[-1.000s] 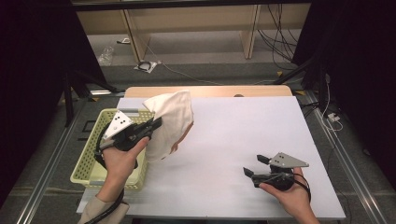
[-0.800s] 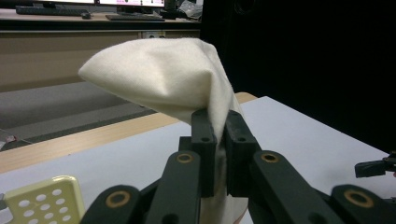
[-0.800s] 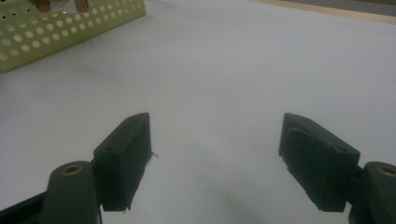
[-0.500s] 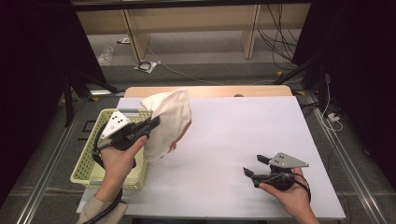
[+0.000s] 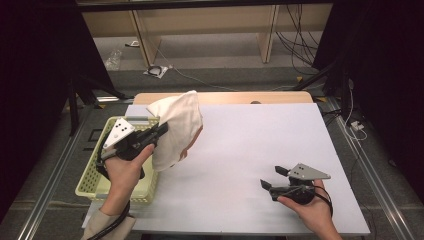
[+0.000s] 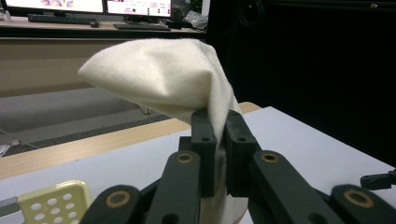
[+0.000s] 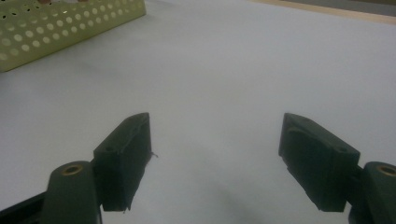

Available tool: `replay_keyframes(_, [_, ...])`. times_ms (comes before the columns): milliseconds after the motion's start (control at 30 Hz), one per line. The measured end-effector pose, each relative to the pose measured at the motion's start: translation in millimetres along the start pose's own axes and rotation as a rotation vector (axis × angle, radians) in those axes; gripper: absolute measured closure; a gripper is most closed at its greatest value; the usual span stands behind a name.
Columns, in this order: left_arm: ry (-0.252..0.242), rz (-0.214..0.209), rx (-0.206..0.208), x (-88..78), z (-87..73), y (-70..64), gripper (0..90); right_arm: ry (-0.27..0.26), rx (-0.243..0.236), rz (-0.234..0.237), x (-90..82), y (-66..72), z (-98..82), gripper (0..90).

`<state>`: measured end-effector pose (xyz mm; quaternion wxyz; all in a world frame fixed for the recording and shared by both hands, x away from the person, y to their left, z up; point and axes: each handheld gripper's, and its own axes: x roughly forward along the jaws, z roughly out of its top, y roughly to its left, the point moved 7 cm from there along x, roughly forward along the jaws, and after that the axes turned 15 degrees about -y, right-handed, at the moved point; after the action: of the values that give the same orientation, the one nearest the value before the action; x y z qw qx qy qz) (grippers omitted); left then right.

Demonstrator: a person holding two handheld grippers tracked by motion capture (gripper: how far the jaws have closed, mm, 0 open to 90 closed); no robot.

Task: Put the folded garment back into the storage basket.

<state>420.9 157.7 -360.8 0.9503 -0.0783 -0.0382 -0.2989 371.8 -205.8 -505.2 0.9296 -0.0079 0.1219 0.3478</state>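
I count one cream cloth [image 5: 176, 129], one yellow-green perforated basket [image 5: 95, 175], and two grippers on my screens. The left gripper [image 5: 161, 131] has its jaws pinched together on a fold of the cloth; in the left gripper view the fabric [image 6: 163, 79] passes down between the two black jaws and bulges out above and beyond their tips in a rounded peak. From the high view the cloth is lifted off the desk [image 5: 260, 145], hanging from the jaws at the desk's left edge, just beside the basket's right rim and partly over it.

The right gripper [image 5: 272, 178] sits low at the near right of the desk, well apart from the cloth. Its jaws stand wide apart with nothing between them; in the right gripper view [image 7: 215, 158] I see bare white desk in the gap, and a corner of the basket [image 7: 60, 25] far off at the upper left.
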Motion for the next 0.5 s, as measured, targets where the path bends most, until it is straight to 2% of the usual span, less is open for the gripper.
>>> replay_keyframes(500, [-0.012, 0.009, 0.001, -2.4, 4.8, 3.9, 84.0, 0.0, 0.002, 0.0, 0.1, 0.2, 0.0, 26.4])
